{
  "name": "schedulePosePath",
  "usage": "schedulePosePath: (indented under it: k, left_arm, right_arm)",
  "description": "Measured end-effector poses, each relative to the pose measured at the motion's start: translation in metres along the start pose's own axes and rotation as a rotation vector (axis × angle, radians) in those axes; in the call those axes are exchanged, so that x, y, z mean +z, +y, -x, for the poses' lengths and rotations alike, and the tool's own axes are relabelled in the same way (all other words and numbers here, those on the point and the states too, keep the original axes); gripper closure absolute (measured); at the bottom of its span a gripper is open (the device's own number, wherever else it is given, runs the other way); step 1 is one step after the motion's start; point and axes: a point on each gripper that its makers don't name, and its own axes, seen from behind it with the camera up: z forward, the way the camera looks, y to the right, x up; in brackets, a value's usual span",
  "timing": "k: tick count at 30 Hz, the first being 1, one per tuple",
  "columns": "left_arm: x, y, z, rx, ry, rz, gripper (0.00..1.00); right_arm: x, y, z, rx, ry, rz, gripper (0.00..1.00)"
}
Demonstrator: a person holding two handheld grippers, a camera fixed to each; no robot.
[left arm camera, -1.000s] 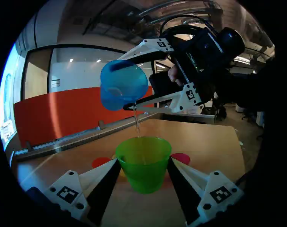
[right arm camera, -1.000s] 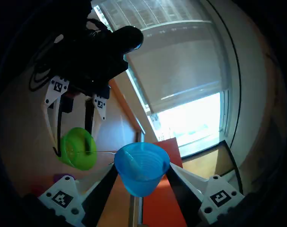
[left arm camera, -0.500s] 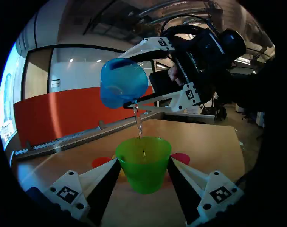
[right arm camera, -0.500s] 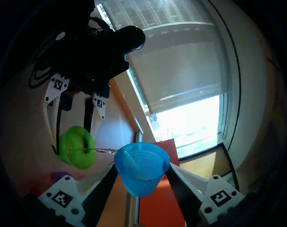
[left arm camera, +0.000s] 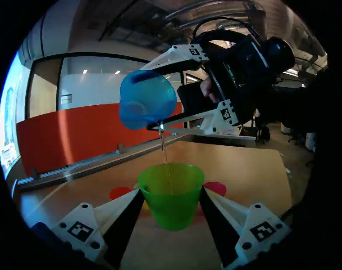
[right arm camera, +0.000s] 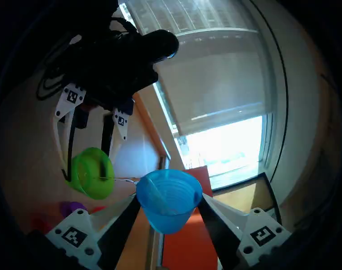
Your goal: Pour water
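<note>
– Green cup point(left arm camera: 171, 193): where is it seen?

– It is held upright between the jaws of the left gripper point(left arm camera: 171, 191), which are closed partway and pressed against its two sides. Whether its base touches the worktop point(left arm camera: 243, 166) cannot be told.

– And the blue cup point(left arm camera: 146, 101)?

– It is gripped by the right gripper point(left arm camera: 147, 99), whose jaws are clamped on it from both sides at about the same width. It is carried above the green cup, well clear of it, and tipped so that its rim points down.

– Is water seen?

– A thin stream point(left arm camera: 163, 146) is seen falling from the blue cup's lower rim into the green cup's open mouth. In the right gripper view the same stream is drawn as a fine line between the two cups.

– What else is shown?

– A hand point(left arm camera: 207, 88) is seen on the right gripper. Red point(left arm camera: 119, 193) and pink point(left arm camera: 216, 186) discs are laid on the worktop just behind the green cup. A red wall point(left arm camera: 67, 135) is seen beyond the worktop's edge, and a bright window point(right arm camera: 225, 144) in the right gripper view.
</note>
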Motion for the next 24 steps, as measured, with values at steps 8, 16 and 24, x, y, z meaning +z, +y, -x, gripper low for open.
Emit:
schedulePosePath:
  k: [8,16,24]
  left_arm:
    - [-0.0002,-0.0001,0.0005,0.001,-0.001,-0.001,0.16]
    - [-0.0003,0.0001,-0.0005,0.000,0.001,-0.001,0.17]
    - [-0.0004,-0.0002,-0.0012,-0.001,0.002,-0.001,0.16]
  right_arm:
    - [-0.0010,-0.0001,-0.0010,-0.009,-0.002,0.001,0.10]
    - [-0.0020,0.0015,-0.0039,-0.014,-0.001,0.010,0.10]
    - [-0.0034,0.0017,-0.0099,-0.032,-0.001,0.015,0.10]
